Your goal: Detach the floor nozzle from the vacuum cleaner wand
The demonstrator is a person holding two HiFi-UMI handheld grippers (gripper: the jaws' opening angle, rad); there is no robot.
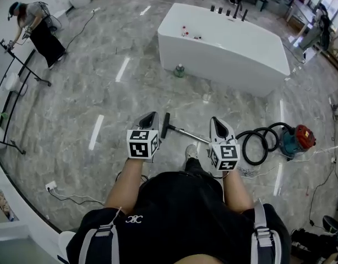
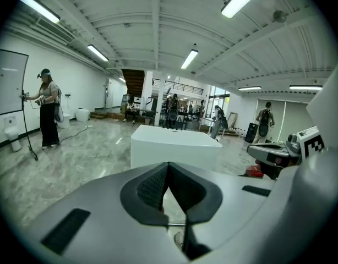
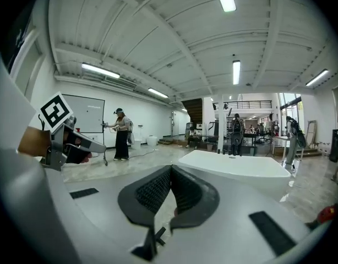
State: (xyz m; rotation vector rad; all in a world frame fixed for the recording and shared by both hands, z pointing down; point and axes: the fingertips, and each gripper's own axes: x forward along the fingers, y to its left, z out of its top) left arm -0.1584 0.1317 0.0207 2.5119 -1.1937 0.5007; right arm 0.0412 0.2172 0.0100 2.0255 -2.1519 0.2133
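A person is holding two tools level over a marble floor, the left tool [image 1: 150, 116] and the right tool [image 1: 217, 121] both clamped shut on nothing. The floor nozzle [image 1: 165, 126] is lying between them, nearest the left tool, attached to the wand [image 1: 186, 132] running toward the right tool.

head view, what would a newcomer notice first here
The left gripper and right gripper, both shut and empty, are held out at bottom centre. On the floor between them lies a vacuum wand with its black floor nozzle attached, and a coiled hose runs to a teal and red vacuum cleaner at the right. Beyond stands a big white block.
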